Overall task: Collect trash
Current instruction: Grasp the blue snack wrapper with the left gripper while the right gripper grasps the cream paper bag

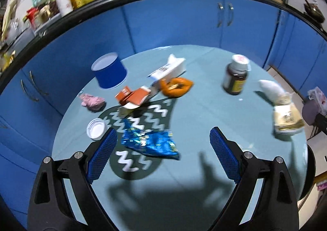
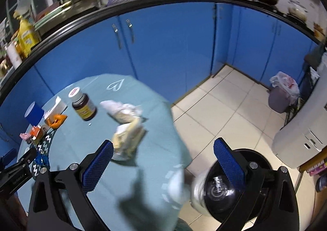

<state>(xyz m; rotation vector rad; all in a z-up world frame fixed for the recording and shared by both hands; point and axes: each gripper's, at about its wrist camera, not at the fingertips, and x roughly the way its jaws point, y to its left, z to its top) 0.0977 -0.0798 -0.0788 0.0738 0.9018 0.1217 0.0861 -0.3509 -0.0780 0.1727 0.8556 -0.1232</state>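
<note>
Trash lies scattered on a round table with a teal cloth. A blue foil wrapper lies just ahead of my left gripper, which hangs above it, open and holding nothing. Around the wrapper are a white lid, a pink paper wad, an orange-red carton, a white box and an orange wrapper. My right gripper is open and empty over the table's right edge. A beige crumpled wrapper sits by its left finger, with a white paper wad beyond.
A blue cup and a brown bottle stand on the table. Blue cabinets curve behind it. On the tiled floor a round glossy black object sits by the table, and a lined bin stands in the corner.
</note>
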